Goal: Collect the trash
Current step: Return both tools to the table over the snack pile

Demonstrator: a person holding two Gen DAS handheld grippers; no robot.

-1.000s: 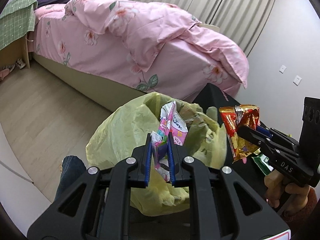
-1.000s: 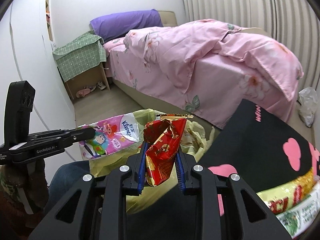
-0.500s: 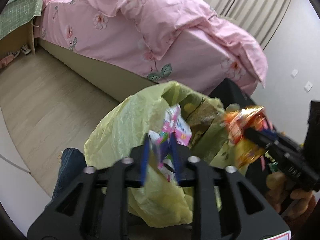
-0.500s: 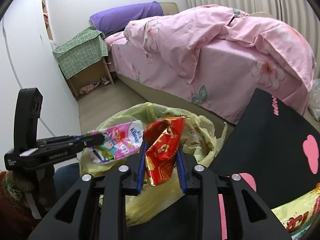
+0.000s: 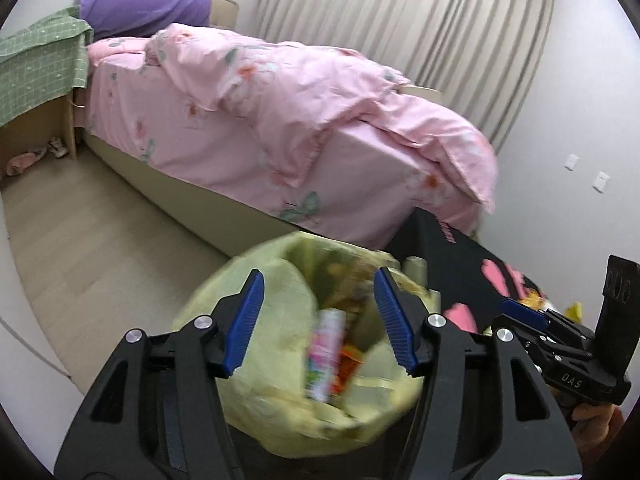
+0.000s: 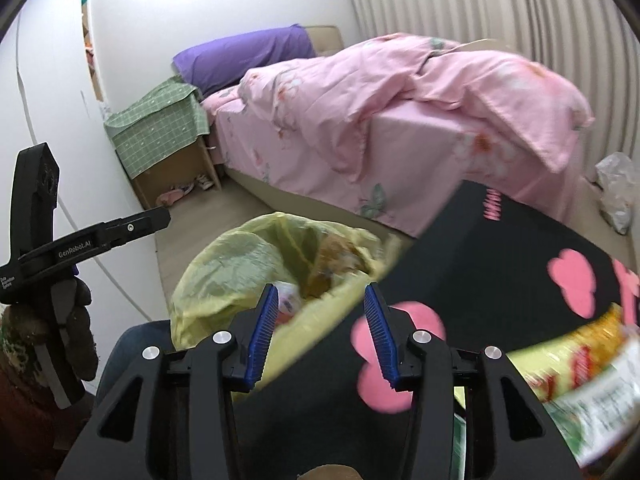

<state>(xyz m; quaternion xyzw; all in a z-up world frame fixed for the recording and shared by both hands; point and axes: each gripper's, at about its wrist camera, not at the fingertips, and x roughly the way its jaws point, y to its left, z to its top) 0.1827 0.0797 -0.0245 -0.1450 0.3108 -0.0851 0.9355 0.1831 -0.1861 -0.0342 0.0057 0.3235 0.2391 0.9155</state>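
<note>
A yellow trash bag [image 5: 276,364] stands open below me; it also shows in the right wrist view [image 6: 224,264]. A pink tissue pack [image 5: 326,354] and a red-orange snack wrapper [image 5: 348,364] lie blurred inside it. My left gripper [image 5: 320,320] is open and empty above the bag's mouth. My right gripper [image 6: 322,330] is open and empty over the bag's right rim and the black cloth with pink hearts [image 6: 500,264]. More snack packets [image 6: 580,380] lie on that cloth at the lower right.
A bed with a pink floral duvet [image 5: 280,108] fills the space behind the bag. A nightstand under a green checked cloth [image 6: 160,132] stands at the wall with shoes beneath. A white plastic bag [image 6: 618,188] lies at the far right. Wooden floor [image 5: 88,240] stretches left.
Both grippers have opened. The tissue pack has dropped from the left one and the red wrapper from the right one into the yellow bag.
</note>
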